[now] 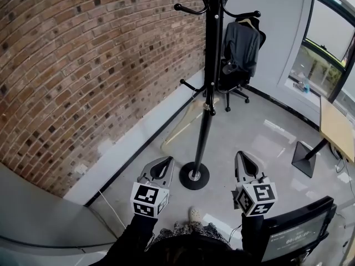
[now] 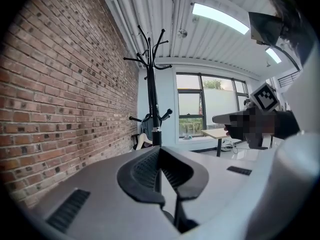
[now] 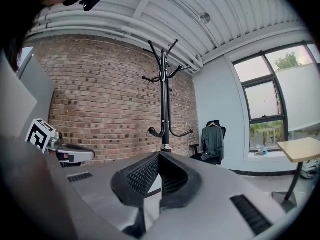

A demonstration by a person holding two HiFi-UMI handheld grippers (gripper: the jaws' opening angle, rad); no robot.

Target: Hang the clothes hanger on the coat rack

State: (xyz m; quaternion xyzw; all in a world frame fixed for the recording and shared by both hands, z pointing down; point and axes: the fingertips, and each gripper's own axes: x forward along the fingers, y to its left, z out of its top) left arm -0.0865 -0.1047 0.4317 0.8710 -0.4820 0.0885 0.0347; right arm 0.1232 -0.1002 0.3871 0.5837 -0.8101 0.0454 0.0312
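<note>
Black metal coat rack [image 1: 209, 82] stands ahead; left gripper [image 1: 166, 160] and right gripper [image 1: 242, 156] flank it, held forward near level, both pairs of jaws pressed together, empty

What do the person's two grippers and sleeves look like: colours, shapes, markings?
Both the left gripper and right gripper have grey bodies with black, ribbed, tapering pads. Each carries a white cube with black square markers. The sleeves are black.
</note>
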